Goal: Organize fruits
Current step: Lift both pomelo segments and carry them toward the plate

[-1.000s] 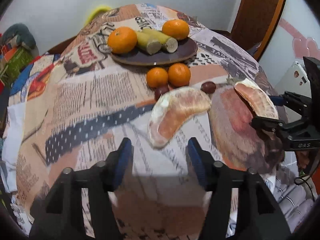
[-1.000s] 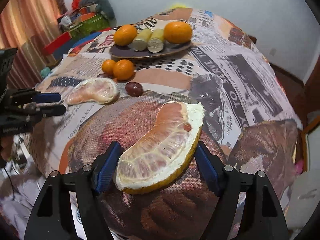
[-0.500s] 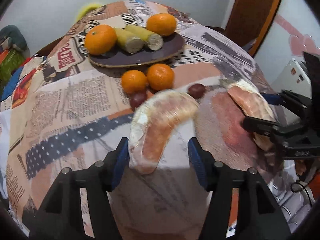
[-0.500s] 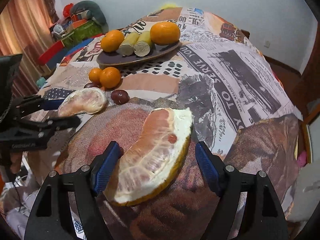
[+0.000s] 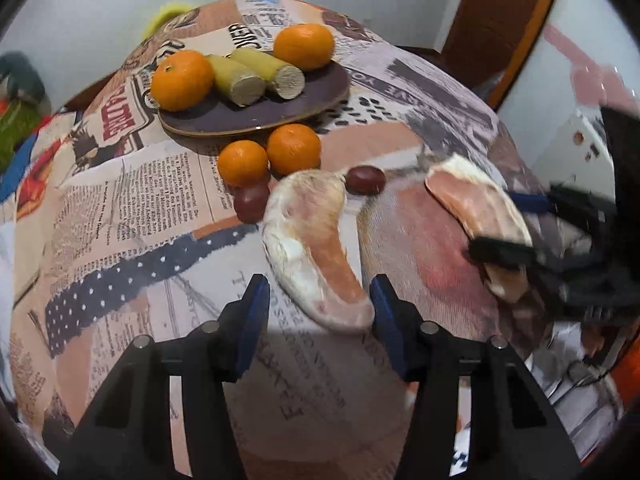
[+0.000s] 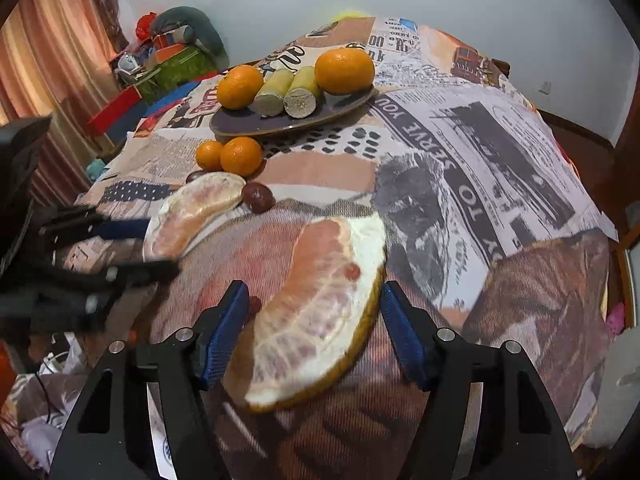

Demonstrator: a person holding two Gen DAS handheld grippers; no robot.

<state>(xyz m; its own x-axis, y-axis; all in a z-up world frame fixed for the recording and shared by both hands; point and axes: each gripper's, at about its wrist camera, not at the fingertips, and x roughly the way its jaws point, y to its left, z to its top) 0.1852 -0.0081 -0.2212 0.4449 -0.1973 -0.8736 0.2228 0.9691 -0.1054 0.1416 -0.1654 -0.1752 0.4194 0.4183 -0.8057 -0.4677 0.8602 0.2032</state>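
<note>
A peeled pomelo wedge (image 5: pixel 312 248) lies on the tablecloth between the open fingers of my left gripper (image 5: pixel 320 312), its near end by the right finger. A second pomelo wedge with rind (image 6: pixel 320 312) lies between the open fingers of my right gripper (image 6: pixel 314 332). Each wedge shows in the other view, the peeled one (image 6: pixel 196 212) and the rind one (image 5: pixel 476 212). A dark plate (image 5: pixel 256 116) at the far side holds two oranges (image 5: pixel 182 80) and two sugarcane pieces (image 5: pixel 256 76). Two small oranges (image 5: pixel 272 154) and two dark jujubes (image 5: pixel 366 180) lie in front of it.
The table is round with a newspaper-print cloth (image 6: pixel 480 152) that drops off at all edges. A wooden door frame (image 5: pixel 504 20) stands at the far right. Cluttered boxes and bags (image 6: pixel 168 60) sit beyond the table's left side by a curtain.
Both grippers have moved forward over the table, so each pomelo wedge now sits deeper between its fingers. The left gripper has turned, so its wedge now points up and left. Jaws stay open.
</note>
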